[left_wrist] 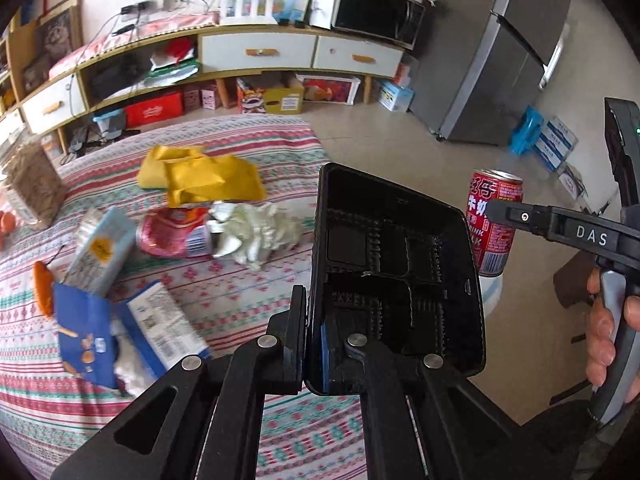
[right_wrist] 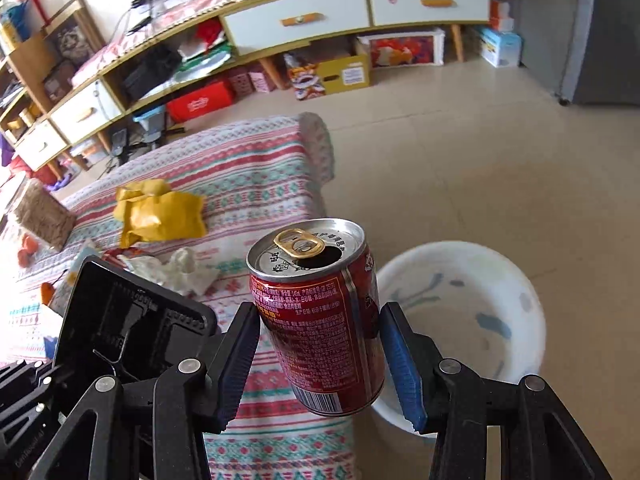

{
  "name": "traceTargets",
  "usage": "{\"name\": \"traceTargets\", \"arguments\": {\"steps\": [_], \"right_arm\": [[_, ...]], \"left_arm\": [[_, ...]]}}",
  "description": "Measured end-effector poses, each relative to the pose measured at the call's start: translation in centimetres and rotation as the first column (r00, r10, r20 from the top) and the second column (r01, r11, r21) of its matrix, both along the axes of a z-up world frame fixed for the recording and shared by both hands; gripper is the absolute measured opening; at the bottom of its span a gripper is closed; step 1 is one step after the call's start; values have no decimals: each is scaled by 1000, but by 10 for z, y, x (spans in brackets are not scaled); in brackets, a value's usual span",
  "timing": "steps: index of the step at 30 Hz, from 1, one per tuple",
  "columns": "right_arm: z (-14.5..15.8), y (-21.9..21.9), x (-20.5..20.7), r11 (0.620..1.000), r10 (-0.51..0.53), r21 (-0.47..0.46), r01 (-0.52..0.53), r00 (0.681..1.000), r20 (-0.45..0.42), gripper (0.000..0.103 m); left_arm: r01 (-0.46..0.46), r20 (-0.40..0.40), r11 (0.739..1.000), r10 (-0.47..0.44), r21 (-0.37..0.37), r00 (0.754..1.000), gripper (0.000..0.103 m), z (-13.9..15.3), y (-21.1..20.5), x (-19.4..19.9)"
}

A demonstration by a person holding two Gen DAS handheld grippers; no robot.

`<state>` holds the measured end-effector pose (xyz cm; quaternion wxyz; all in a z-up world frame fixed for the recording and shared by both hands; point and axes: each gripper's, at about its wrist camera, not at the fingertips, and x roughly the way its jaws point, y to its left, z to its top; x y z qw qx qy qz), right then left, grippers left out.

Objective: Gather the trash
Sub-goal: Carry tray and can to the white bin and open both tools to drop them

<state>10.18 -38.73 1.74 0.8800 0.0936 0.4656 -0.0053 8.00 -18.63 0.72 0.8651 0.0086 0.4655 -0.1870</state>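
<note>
My left gripper (left_wrist: pixel 316 340) is shut on the rim of a black plastic food tray (left_wrist: pixel 396 264), held upright over the table's edge. The tray (right_wrist: pixel 132 320) also shows at the lower left of the right wrist view. My right gripper (right_wrist: pixel 320 356) is shut on a red drink can (right_wrist: pixel 320 320) with an open top, held above the floor beside a white basin (right_wrist: pixel 480 304). In the left wrist view the can (left_wrist: pixel 494 220) hangs to the right of the tray, with the right gripper's finger (left_wrist: pixel 520 216) across it. More trash lies on the patterned tablecloth (left_wrist: pixel 248 288).
On the cloth lie a yellow wrapper (left_wrist: pixel 200 178), crumpled white tissue (left_wrist: pixel 260 232), a flattened red-and-silver packet (left_wrist: pixel 176 232), blue packets (left_wrist: pixel 92 332) and a light carton (left_wrist: pixel 104 252). A low cabinet (left_wrist: pixel 256 52) lines the wall; a grey fridge (left_wrist: pixel 500 52) stands right. A hand (left_wrist: pixel 604 320) grips the right handle.
</note>
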Motion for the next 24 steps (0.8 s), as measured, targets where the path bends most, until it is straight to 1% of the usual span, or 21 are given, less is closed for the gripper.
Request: {"name": "traceTargets", "arguments": {"steps": [1, 3, 5, 7, 9, 11, 14, 15, 16, 17, 18, 20, 21, 22, 23, 24], "right_arm": [[-5, -8, 0, 999, -32, -14, 32, 999, -19, 54], [-13, -28, 0, 996, -90, -23, 89, 994, -58, 54], [-20, -46, 3, 990, -139, -5, 139, 986, -92, 54], [-27, -64, 4, 982, -187, -14, 187, 976, -115, 54], [-32, -75, 4, 974, -224, -11, 224, 965, -140, 54], [-37, -84, 6, 968, -248, -6, 250, 956, -159, 54], [-42, -93, 11, 960, -281, -31, 280, 944, -173, 54], [-44, -96, 12, 959, -284, -28, 283, 942, -177, 54], [-46, -98, 13, 959, -282, -17, 284, 941, -186, 55], [-49, -100, 15, 960, -276, 0, 281, 941, -197, 55], [-53, -101, 16, 961, -266, 24, 277, 940, -211, 55], [-65, -107, 20, 952, -257, 96, 290, 931, -257, 56], [-71, -110, 22, 946, -253, 127, 299, 924, -286, 57], [-74, -111, 22, 941, -251, 144, 306, 918, -308, 59], [-73, -111, 22, 939, -254, 147, 311, 915, -315, 61], [-69, -111, 18, 940, -258, 141, 311, 916, -306, 61]], "left_arm": [[12, -4, 1000, -11, 19, 1000, 5, -4, -19, 4], [37, 5, 996, -38, 82, 999, 5, -11, -59, 11], [59, 11, 986, -62, 157, 998, 6, -20, -92, 21], [72, 8, 974, -76, 215, 997, 6, -32, -119, 30], [85, 7, 959, -91, 269, 996, 6, -44, -143, 37], [98, 5, 947, -105, 306, 994, 6, -53, -164, 41], [113, 17, 926, -127, 360, 992, 6, -64, -185, 46], [111, 17, 924, -126, 367, 992, 6, -67, -189, 48], [111, 5, 926, -121, 361, 993, 7, -71, -191, 51], [115, -10, 934, -118, 340, 993, 11, -73, -191, 54], [114, -24, 945, -112, 306, 993, 12, -75, -191, 58], [125, -53, 962, -116, 242, 992, 16, -78, -190, 61], [134, -57, 965, -124, 224, 991, 21, -78, -190, 60], [149, -63, 967, -138, 206, 988, 36, -77, -188, 59], [154, -64, 969, -144, 193, 987, 49, -77, -187, 56], [158, -63, 972, -149, 176, 987, 55, -75, -185, 54]]}}
